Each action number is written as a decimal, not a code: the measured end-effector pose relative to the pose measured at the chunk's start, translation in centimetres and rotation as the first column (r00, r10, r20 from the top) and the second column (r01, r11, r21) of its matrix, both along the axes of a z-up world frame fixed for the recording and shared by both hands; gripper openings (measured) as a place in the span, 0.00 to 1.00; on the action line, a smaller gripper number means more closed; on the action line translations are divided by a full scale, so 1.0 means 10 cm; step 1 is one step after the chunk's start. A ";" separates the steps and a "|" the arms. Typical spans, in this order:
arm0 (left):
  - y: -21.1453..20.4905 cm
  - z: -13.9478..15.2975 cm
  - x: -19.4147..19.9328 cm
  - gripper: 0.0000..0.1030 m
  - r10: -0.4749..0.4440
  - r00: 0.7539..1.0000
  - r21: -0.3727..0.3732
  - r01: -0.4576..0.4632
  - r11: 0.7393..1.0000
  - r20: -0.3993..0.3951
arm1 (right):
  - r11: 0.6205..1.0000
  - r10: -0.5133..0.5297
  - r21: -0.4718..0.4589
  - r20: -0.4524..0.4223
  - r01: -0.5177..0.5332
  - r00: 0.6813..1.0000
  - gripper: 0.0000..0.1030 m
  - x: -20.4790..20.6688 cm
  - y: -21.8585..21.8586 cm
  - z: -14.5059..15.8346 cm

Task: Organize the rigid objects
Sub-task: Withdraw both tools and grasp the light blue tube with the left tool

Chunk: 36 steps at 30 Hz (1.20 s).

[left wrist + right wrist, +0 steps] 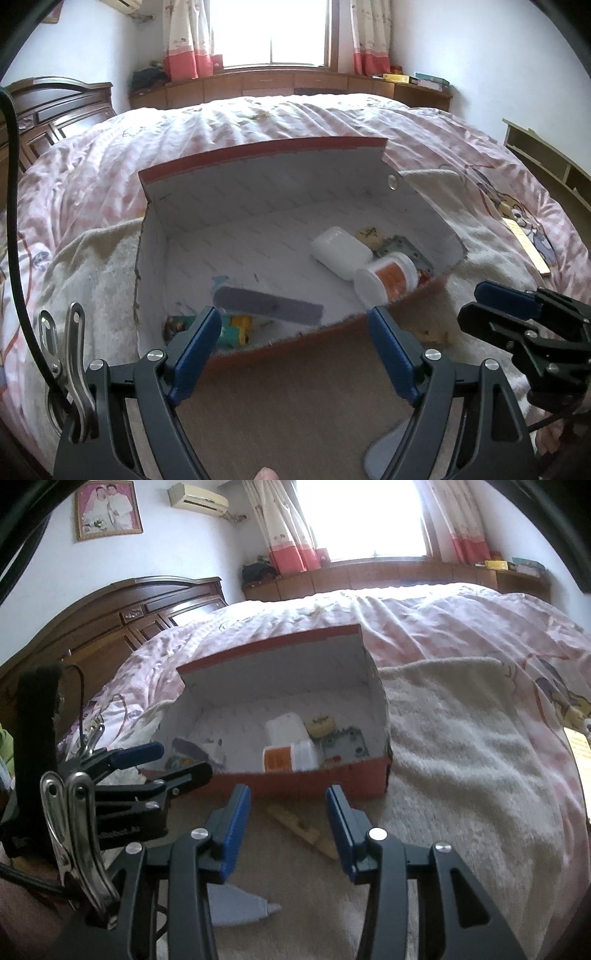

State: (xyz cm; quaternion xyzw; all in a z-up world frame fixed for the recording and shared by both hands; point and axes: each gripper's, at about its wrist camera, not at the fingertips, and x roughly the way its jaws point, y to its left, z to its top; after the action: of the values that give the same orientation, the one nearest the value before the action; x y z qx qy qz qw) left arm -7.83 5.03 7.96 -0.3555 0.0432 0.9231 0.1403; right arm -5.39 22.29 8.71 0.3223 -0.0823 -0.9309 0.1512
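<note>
1. A red shoebox (258,347) with a white lining lies open on a cream towel (461,746) spread over a bed's pink checked quilt (92,177); its lid stands up along the far side.
2. The left gripper (293,321) hovers over the box's near wall with its blue-padded jaws spread wide and nothing between them.
3. The right gripper (288,797) hangs in front of the box's near wall, jaws narrower than the left's but apart and empty.
4. The left wrist view looks down into the box. A white bottle (340,253) lies on its side toward the right end, touching a white jar with an orange label (388,278) at the near wall.
5. Behind them lie a grey metal plate (404,251) and a yellowish round piece (369,236), both partly hidden.
6. Only this view shows the left end clearly: a flat grey-purple bar (269,304) lies slantwise, and a green-and-yellow toy (232,328) sits in the near left corner, partly behind a finger.
7. The right wrist view alone shows a pale wooden piece (299,830) on the towel just in front of the box, between that gripper's fingers.
8. It also shows a grey-blue flat object (240,904) nearer the camera, its kind unclear.
9. A yellow ruler (528,247) lies near the quilt's right edge.
</note>
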 end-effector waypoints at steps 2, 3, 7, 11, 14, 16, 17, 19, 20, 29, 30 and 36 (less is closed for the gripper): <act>0.02 -0.01 0.06 0.81 -0.010 1.000 -0.002 0.010 1.000 0.003 | 1.000 -0.003 0.001 0.009 0.003 1.000 0.44 0.05 0.02 -0.03; 0.03 -0.02 0.08 0.81 -0.014 1.000 -0.003 0.014 1.000 0.005 | 1.000 -0.005 0.002 0.012 0.005 1.000 0.44 0.07 0.02 -0.04; 0.06 -0.06 0.19 0.81 -0.031 0.999 -0.004 0.031 1.000 0.018 | 1.000 -0.009 -0.001 0.030 0.009 0.999 0.44 0.15 0.05 -0.11; 0.10 -0.14 0.29 0.81 -0.052 0.998 -0.008 0.053 0.999 0.042 | 1.000 -0.009 -0.001 0.047 0.009 0.999 0.44 0.21 0.07 -0.17; 0.14 -0.20 0.36 0.81 -0.072 0.995 -0.009 0.073 0.997 0.062 | 1.000 -0.010 -0.001 0.053 0.010 0.999 0.44 0.26 0.09 -0.20; 0.15 -0.23 0.40 0.81 -0.085 0.994 -0.011 0.086 0.996 0.072 | 1.000 -0.011 0.002 0.055 0.011 0.998 0.44 0.30 0.10 -0.21; 0.16 -0.25 0.43 0.81 -0.092 0.993 -0.013 0.093 0.996 0.076 | 1.000 -0.012 0.003 0.056 0.012 0.998 0.44 0.31 0.11 -0.22; 0.18 -0.29 0.47 0.81 -0.108 0.991 -0.017 0.110 0.994 0.084 | 1.000 -0.014 0.001 0.059 0.014 0.998 0.44 0.34 0.13 -0.23; 0.19 -0.30 0.48 0.81 -0.115 0.990 -0.018 0.117 0.993 0.088 | 1.000 -0.016 -0.001 0.059 0.016 0.998 0.44 0.35 0.13 -0.23; 0.33 -0.41 0.65 0.81 -0.215 0.970 -0.035 0.220 0.975 0.117 | 1.000 -0.015 -0.010 0.060 0.016 0.998 0.44 0.38 0.14 -0.23; 0.35 -0.42 0.66 0.81 -0.228 0.966 -0.038 0.234 0.971 0.121 | 1.000 -0.015 -0.012 0.060 0.016 0.998 0.44 0.39 0.14 -0.23; 0.45 -0.51 0.65 0.81 -0.243 0.959 -0.065 0.254 0.965 0.144 | 1.000 -0.026 -0.010 0.066 0.027 0.998 0.44 0.39 0.16 -0.25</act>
State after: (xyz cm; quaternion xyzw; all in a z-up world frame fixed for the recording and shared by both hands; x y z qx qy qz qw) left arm -1.36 9.54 2.89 -0.4142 0.1159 0.8695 0.2429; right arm -1.51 23.90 6.21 0.3506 -0.0967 -0.9213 0.1379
